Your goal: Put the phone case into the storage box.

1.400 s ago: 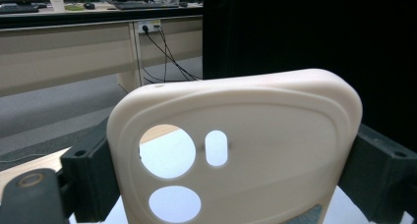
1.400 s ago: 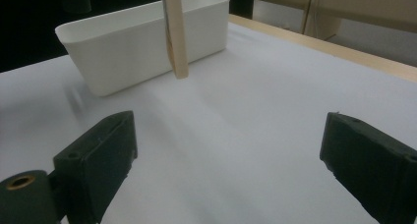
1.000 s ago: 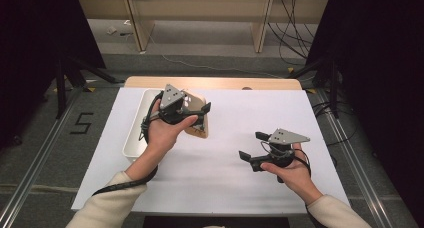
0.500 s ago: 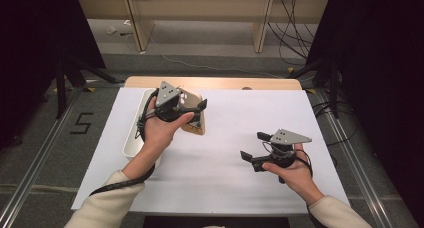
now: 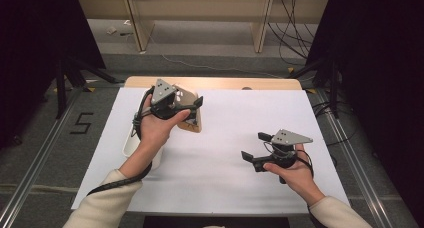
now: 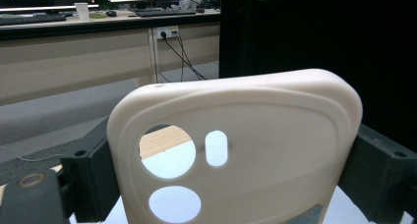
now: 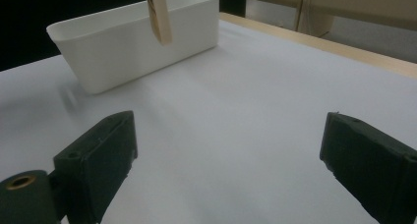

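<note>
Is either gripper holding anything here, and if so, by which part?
The left gripper holds a cream phone case, clamped across its width by its two long side edges, lifted beside the white bin. The right gripper is open and holds nothing.

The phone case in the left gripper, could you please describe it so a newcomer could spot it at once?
Start at the white table, then go to its far left, where a white bin sits. Just right of the bin, the left gripper holds the phone case up between its fingers: the only cream shell, with round and oval holes.
</note>
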Tool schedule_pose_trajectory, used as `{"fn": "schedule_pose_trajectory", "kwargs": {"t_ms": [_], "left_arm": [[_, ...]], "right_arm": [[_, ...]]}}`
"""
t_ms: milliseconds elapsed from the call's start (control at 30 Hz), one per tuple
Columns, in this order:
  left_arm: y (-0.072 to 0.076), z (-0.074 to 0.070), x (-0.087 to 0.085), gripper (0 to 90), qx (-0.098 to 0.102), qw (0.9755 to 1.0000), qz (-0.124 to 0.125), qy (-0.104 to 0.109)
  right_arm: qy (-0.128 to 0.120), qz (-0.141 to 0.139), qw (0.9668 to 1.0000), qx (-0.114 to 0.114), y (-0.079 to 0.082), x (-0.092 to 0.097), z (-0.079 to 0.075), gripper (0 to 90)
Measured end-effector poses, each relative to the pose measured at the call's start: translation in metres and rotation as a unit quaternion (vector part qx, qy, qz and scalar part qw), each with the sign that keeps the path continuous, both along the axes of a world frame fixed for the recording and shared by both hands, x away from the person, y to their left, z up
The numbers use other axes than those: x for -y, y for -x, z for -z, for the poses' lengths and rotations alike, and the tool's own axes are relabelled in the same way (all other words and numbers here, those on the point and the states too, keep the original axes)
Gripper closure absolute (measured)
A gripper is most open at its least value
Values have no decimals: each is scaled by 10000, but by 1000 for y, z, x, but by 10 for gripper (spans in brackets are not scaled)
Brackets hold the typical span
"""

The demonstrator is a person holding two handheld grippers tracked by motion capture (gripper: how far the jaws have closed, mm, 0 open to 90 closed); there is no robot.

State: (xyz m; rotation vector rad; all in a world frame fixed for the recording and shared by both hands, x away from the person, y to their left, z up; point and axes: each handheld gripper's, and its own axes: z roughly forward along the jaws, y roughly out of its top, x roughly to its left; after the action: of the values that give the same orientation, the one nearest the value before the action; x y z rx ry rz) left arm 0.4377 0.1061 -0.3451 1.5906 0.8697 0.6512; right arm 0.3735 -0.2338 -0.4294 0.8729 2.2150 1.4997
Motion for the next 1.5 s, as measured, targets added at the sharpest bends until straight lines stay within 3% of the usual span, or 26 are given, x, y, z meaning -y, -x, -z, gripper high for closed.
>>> {"fn": "schedule_pose_trajectory", "kwargs": {"t_ms": [1500], "left_arm": [[-7,-13,-31,104,128,9989,-443,83]], "right_arm": [[-22,8,10000,22,1,4,0,88]]}}
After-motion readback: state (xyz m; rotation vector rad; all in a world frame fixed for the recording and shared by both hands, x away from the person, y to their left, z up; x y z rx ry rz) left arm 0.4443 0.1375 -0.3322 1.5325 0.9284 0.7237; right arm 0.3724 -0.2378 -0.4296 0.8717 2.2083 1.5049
